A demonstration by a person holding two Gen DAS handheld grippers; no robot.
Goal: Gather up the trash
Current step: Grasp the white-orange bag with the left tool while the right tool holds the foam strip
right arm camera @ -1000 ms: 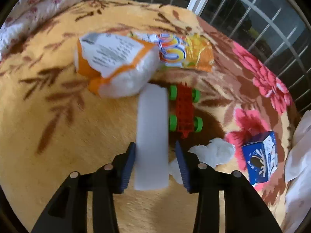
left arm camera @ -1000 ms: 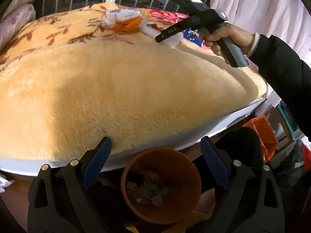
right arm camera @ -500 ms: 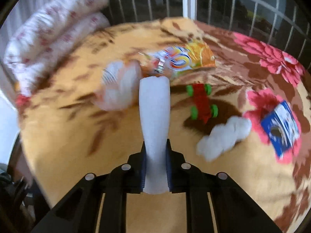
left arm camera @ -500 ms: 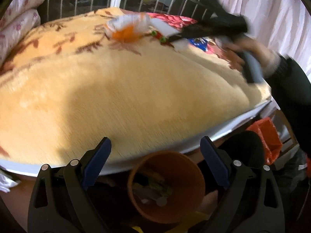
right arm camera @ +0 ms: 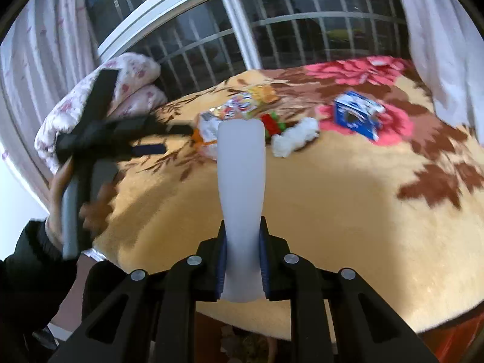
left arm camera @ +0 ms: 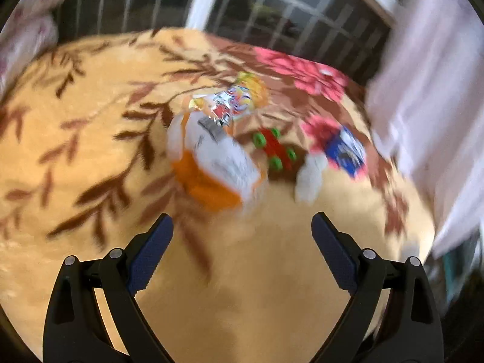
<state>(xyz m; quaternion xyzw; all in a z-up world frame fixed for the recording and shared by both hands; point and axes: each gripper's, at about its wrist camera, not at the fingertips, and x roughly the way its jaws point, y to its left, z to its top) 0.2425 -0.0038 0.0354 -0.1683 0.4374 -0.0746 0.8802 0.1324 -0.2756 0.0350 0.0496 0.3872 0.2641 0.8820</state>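
The white foam strip, soft and squeezed thin at its lower end, stands at the centre of the frame, clamped in the right gripper. The left gripper has its jaws wide apart, with nothing between them. Behind the strip, on the fluffy yellow blanket, lie an orange-white bag, a crumpled tissue and a blue carton.

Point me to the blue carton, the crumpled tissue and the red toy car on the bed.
blue carton (right arm camera: 357, 115), right wrist view, on its blue front face
crumpled tissue (right arm camera: 295, 137), right wrist view, middle of the white wad
red toy car (left arm camera: 275, 148), left wrist view, red body between the green wheels
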